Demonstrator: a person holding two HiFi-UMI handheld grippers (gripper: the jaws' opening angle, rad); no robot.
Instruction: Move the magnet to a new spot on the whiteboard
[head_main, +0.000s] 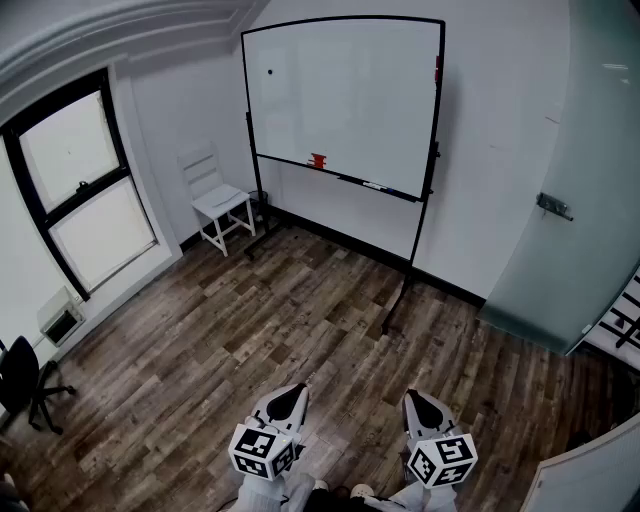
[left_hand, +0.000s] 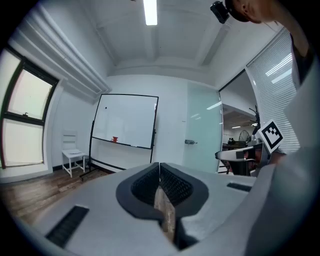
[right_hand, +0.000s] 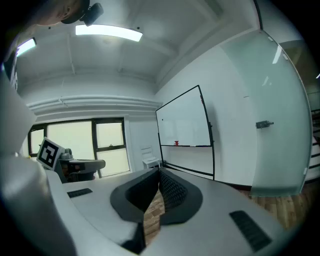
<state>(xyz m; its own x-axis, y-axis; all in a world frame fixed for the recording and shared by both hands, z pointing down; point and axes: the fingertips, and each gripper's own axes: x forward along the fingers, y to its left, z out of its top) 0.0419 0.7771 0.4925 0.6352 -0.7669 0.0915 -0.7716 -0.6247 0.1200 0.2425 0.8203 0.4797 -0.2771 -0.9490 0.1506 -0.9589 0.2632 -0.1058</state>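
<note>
Head view: the whiteboard (head_main: 345, 100) stands well away across the wooden floor (head_main: 300, 300), with a small dark magnet (head_main: 269, 72) near its upper left corner, on the left gripper's (head_main: 297, 391) side. Left gripper view: jaws closed, empty, magnet far ahead, up-left. Right gripper view: the right gripper (right_hand: 160, 171) is likewise closed on nothing.
</note>
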